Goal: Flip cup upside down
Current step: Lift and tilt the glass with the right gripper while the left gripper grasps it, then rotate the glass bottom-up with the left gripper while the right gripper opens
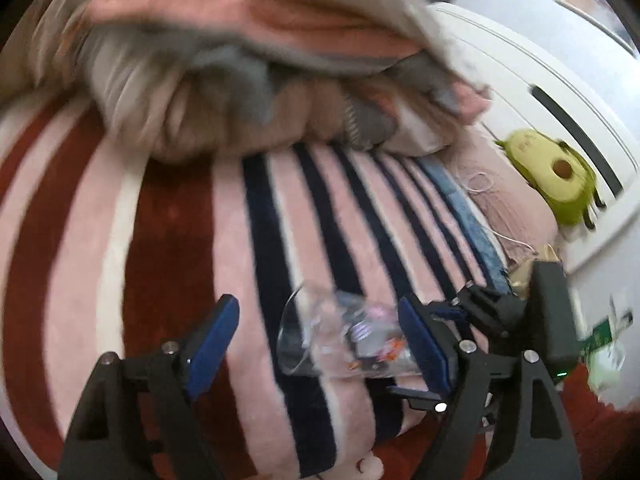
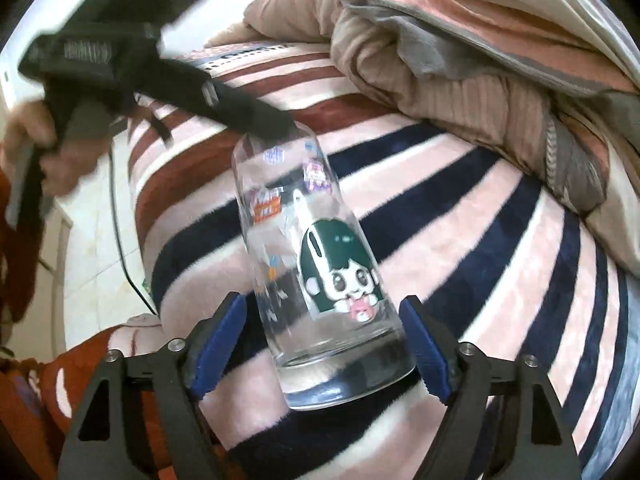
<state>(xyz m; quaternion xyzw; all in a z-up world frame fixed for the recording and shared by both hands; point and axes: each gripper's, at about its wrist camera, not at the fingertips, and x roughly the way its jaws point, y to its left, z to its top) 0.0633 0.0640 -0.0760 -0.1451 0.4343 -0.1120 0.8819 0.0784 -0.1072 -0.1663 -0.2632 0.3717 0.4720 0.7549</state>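
Right claw [image 2: 322, 344]: spread wide, its blue pads [image 2: 218, 344] flanking the thick base of the cup; whether the pads pressed the glass could not be told.
Cup [image 2: 308, 248]: clear glass printed with a cartoon girl, base nearest the right claw, body reaching away from it and leaning left, rim at the far end.
Left claw [image 1: 316, 350]: jaws wide apart, the cup [image 1: 340, 336] lying between them, nearer the right-hand blue pad [image 1: 424, 350], open mouth turned toward the left-hand one; contact with either pad unclear through the blur.
Left claw from the right wrist: a black finger [image 2: 240, 110] came in from the upper left and met the cup's far end.
Hand [image 2: 38, 148]: gripping the left tool's handle, far left of the right claw.
Blanket [image 2: 460, 240]: pink with navy, white and rust stripes, under and beyond both claws, covering the bed.
Bedding heap [image 2: 460, 52]: crumpled beige, pink and grey, farther off past the cup.
Avocado plush [image 1: 556, 176]: green, far right of the left claw, against a white panel [image 1: 532, 92].
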